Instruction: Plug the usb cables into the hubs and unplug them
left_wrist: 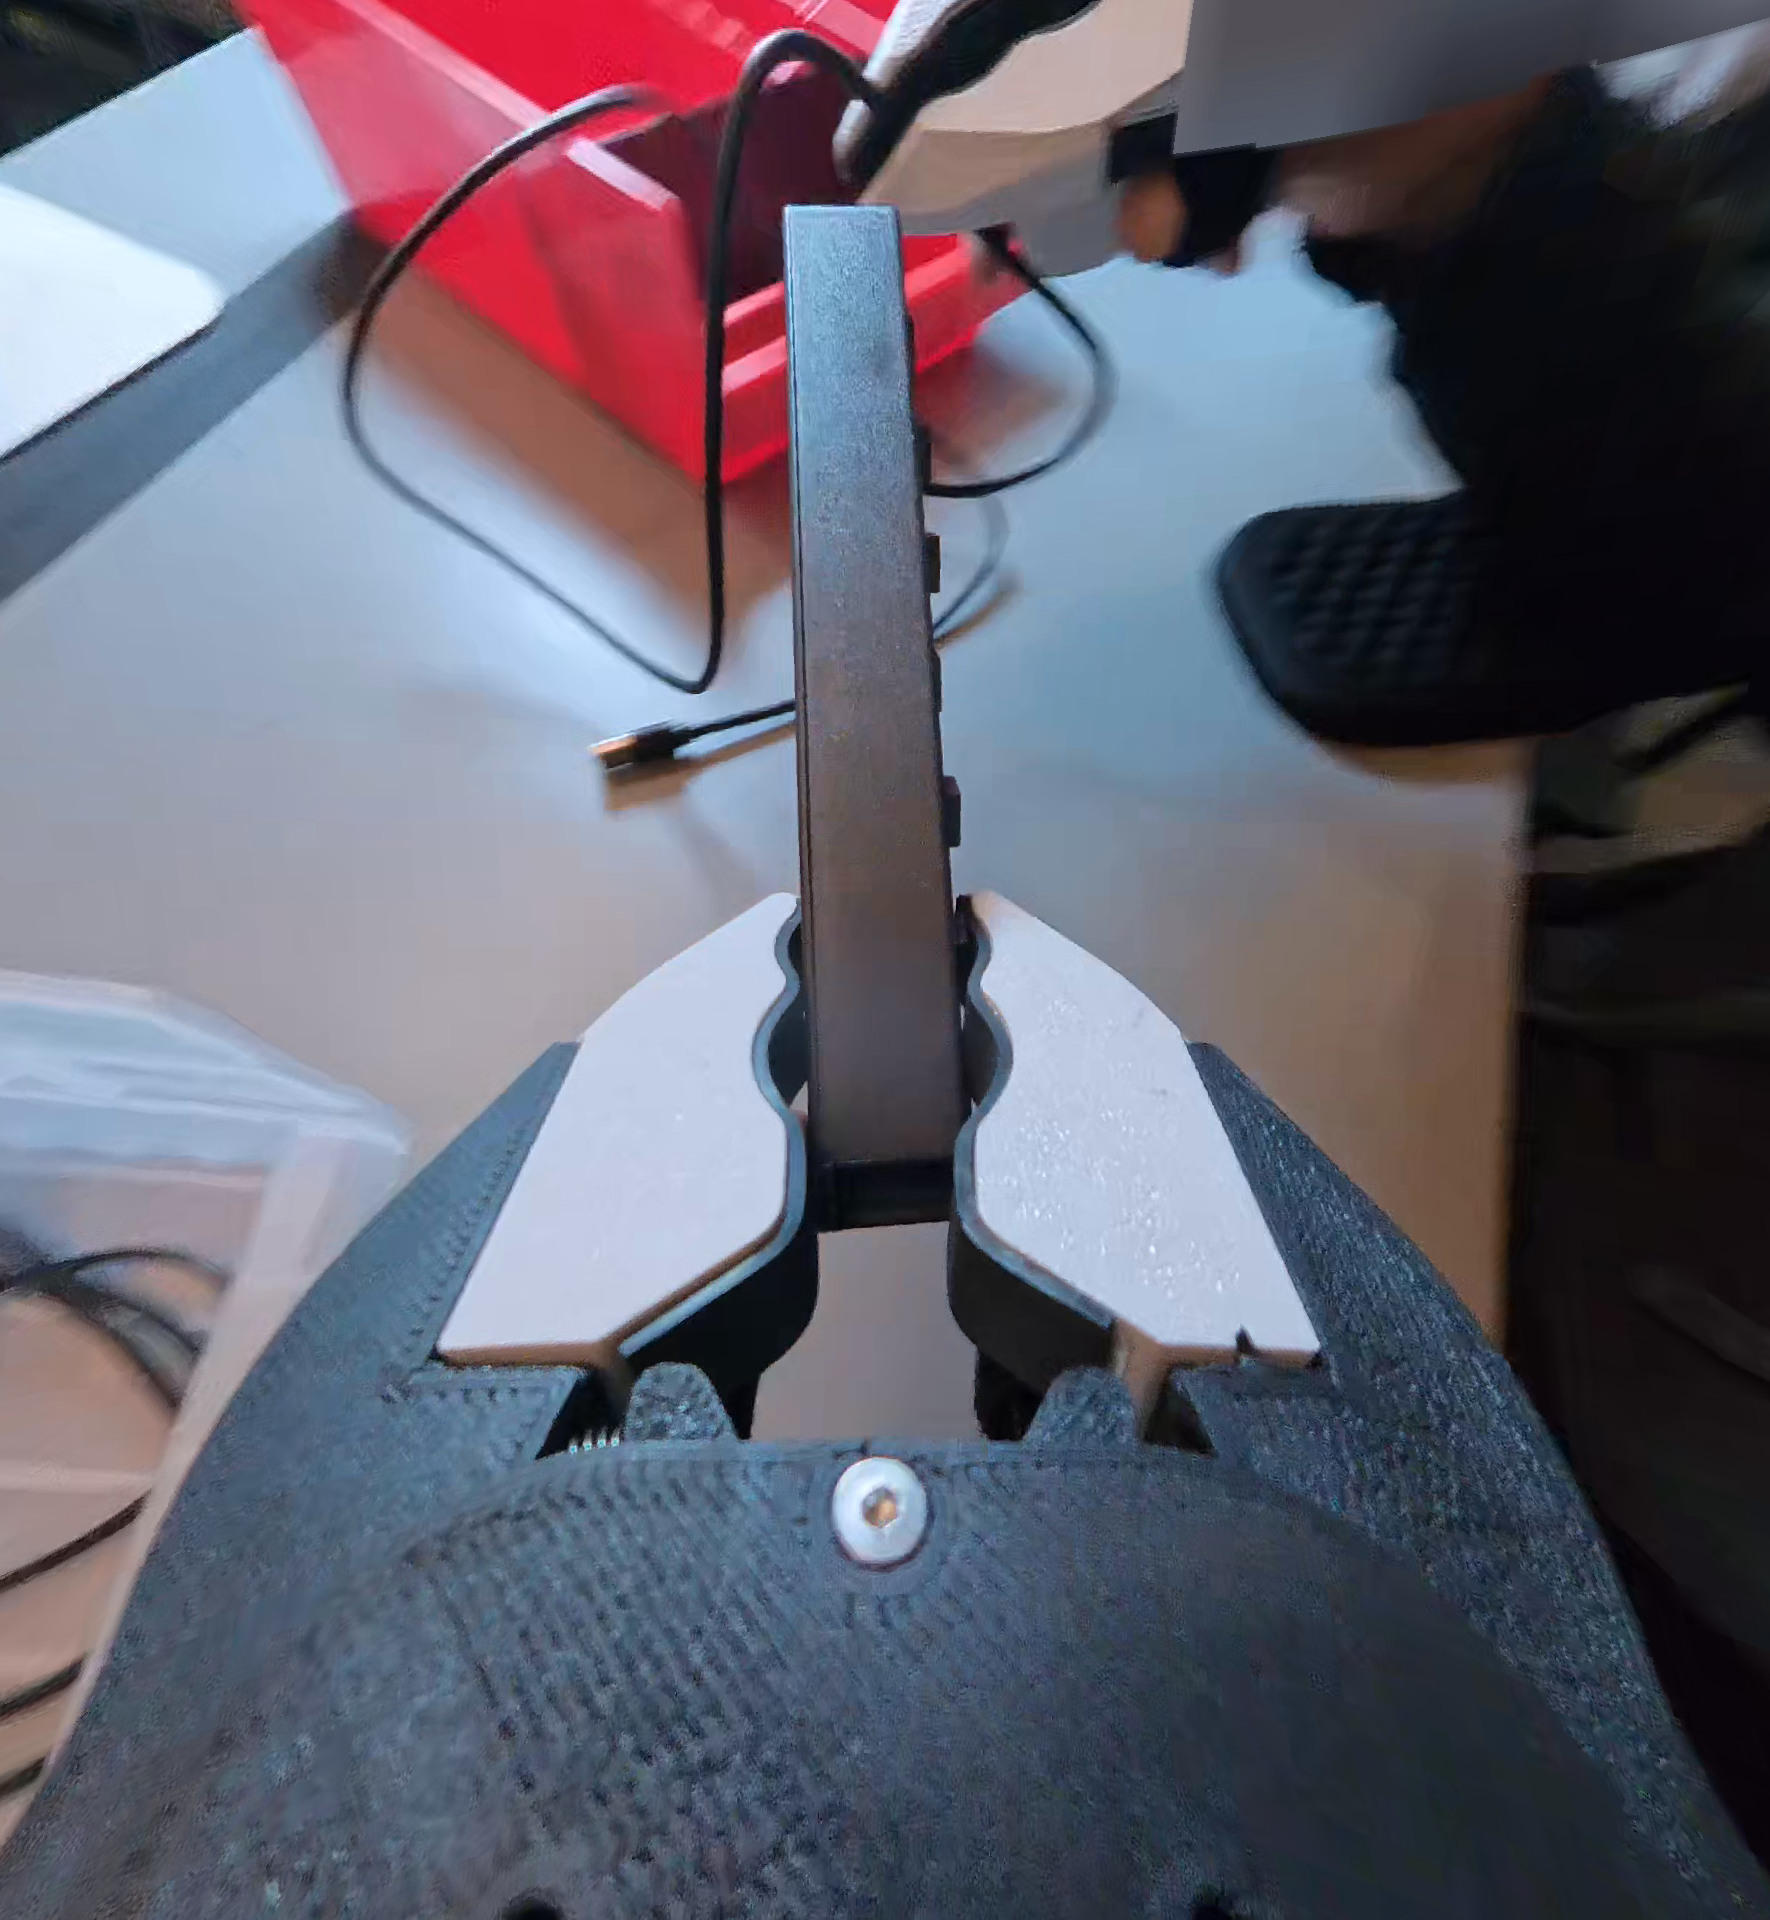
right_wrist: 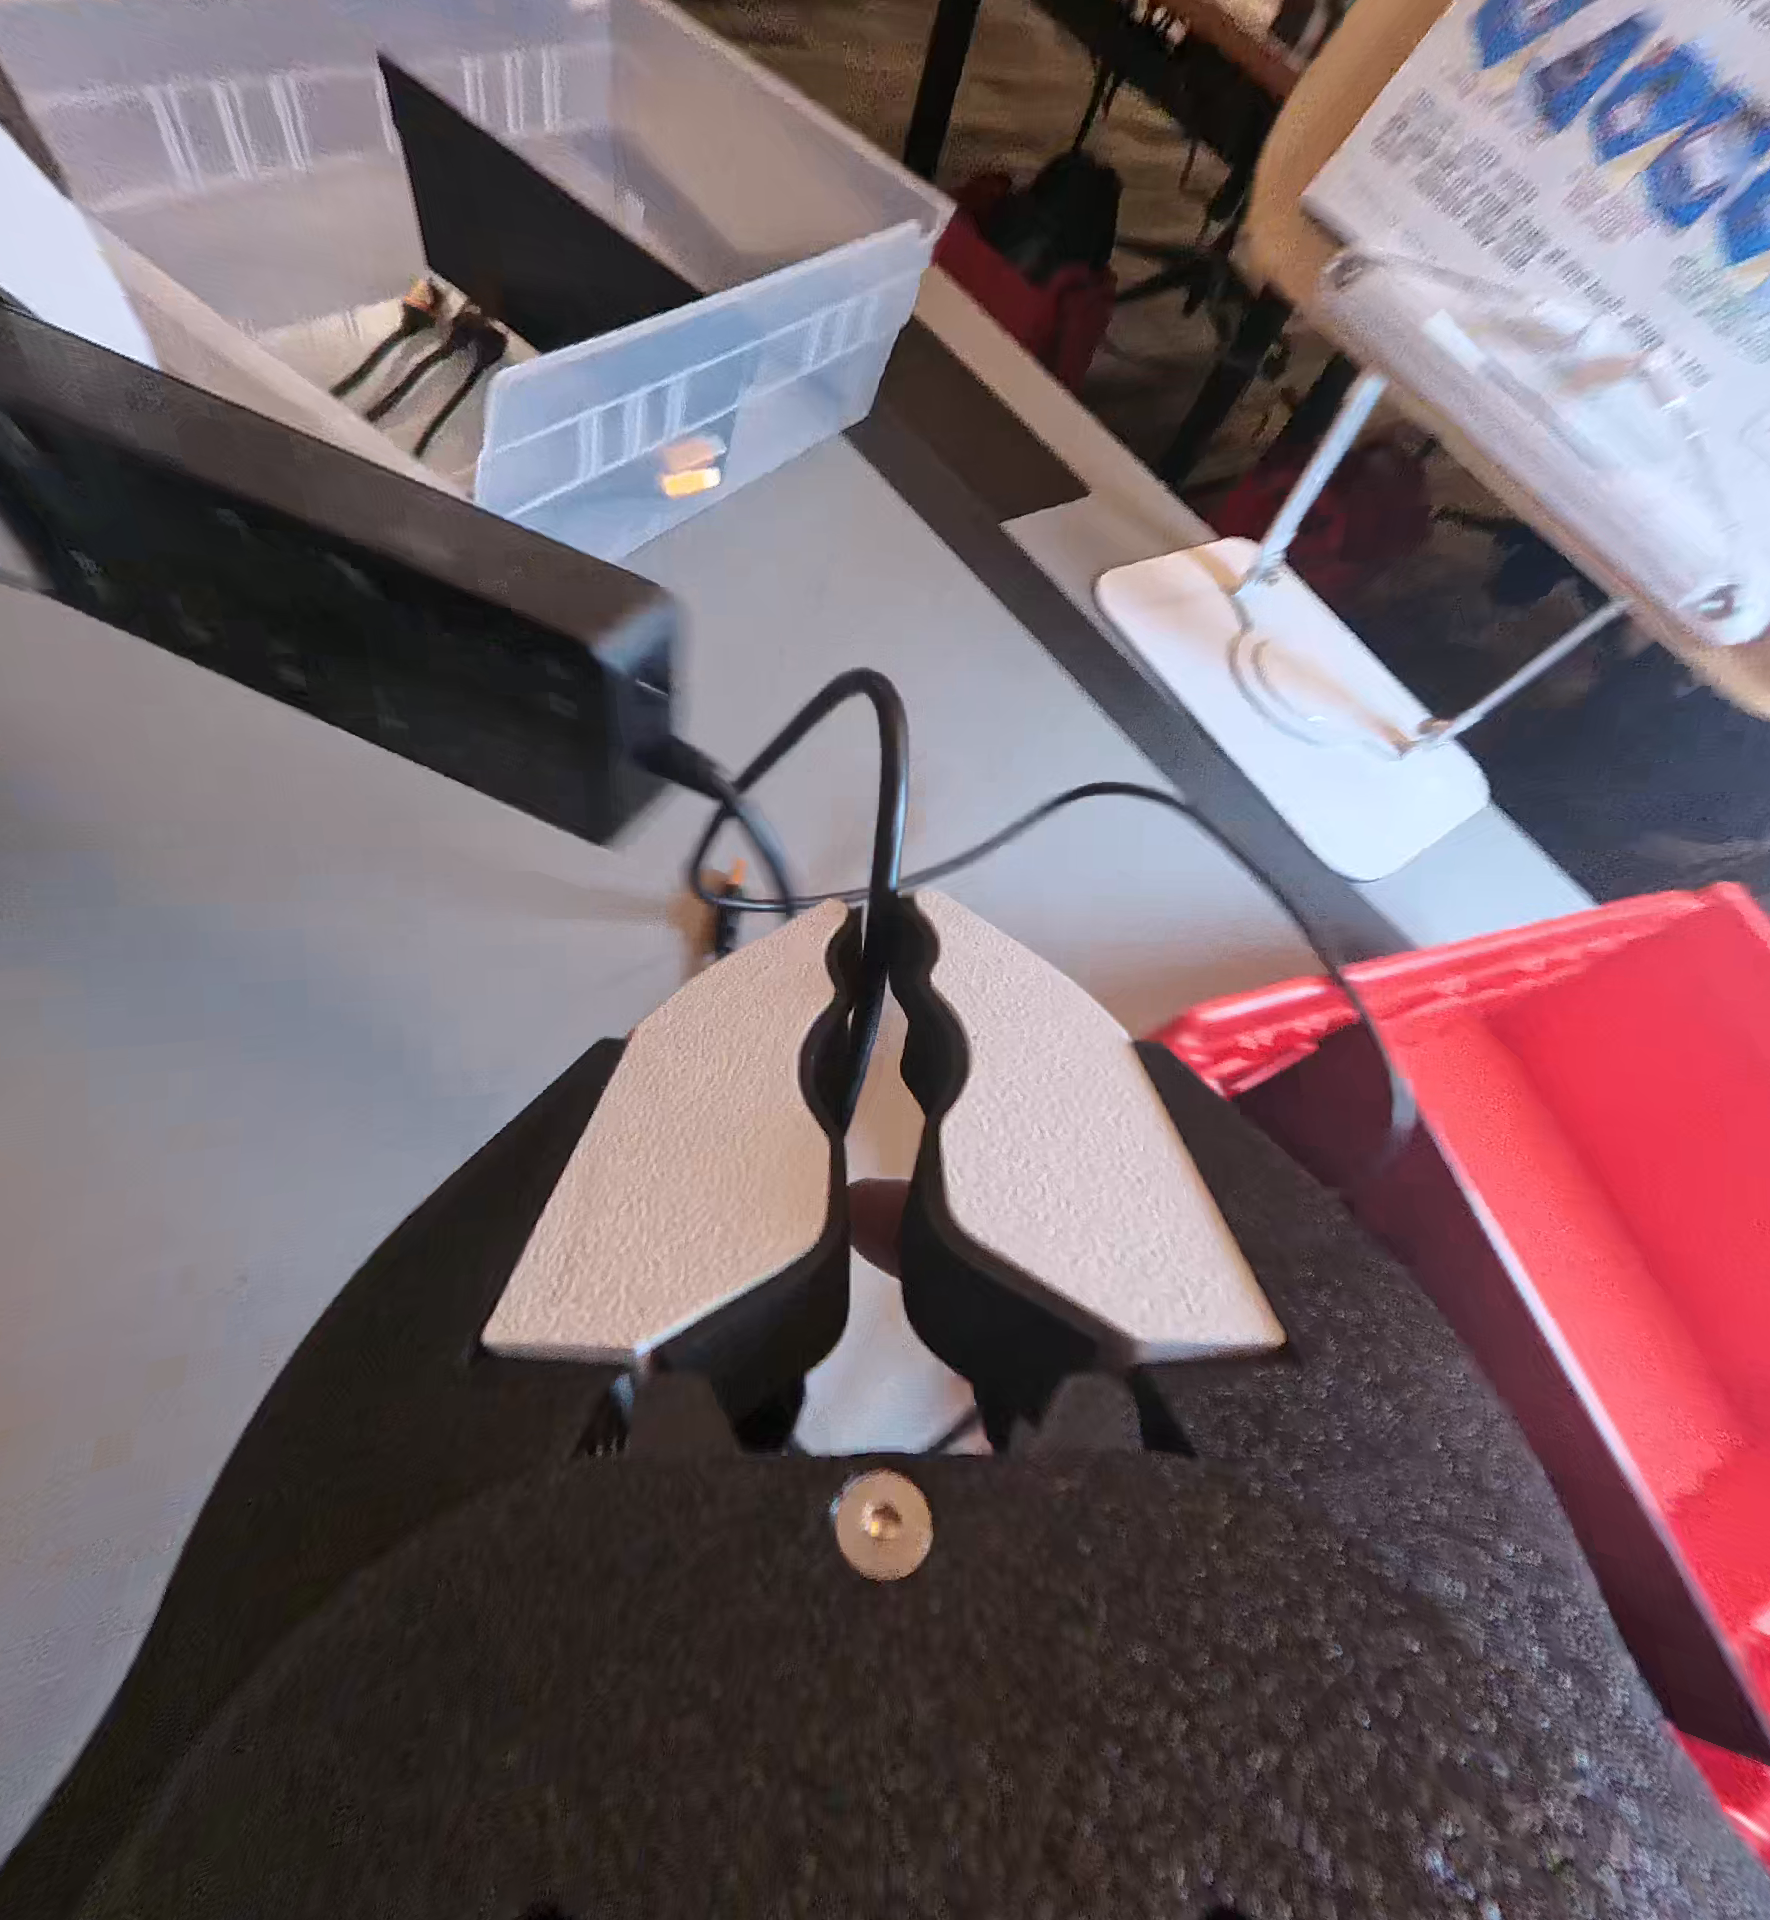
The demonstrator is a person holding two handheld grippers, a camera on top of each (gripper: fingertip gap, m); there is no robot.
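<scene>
Risk number one, as I read it: the right gripper (right_wrist: pixel 883 914) has its jaws pinched together on the thin black cable (right_wrist: pixel 886 790) itself, not on a plug, so any tug could let the round, slick cord slide through the wavy inner edges of the fingers, or yank sideways on the connector already seated in the end of the hub (right_wrist: pixel 361 634). That strain could bend the plug or twist the hub.

Second worry: the left gripper (left_wrist: pixel 881 925) is clamped on only the near end of the hub (left_wrist: pixel 855 623), a long, slim, dark grey bar with smooth, hard-looking faces and small ports down its right edge. It sticks out far beyond the fingers and is held above the table (left_wrist: pixel 289 831), so a push on the far end looks likely to lever it round in the grip.

A loose USB plug (left_wrist: pixel 637 746) lies on the matte grey table just left of the hub, with the cable looping toward the glossy red bin (left_wrist: pixel 569 239) at the far side. Those loops could snag.

A clear plastic tub (right_wrist: pixel 715 343) sits far left in the right wrist view. Both grippers have rough black printed bodies and pale, grainy finger plates.
</scene>
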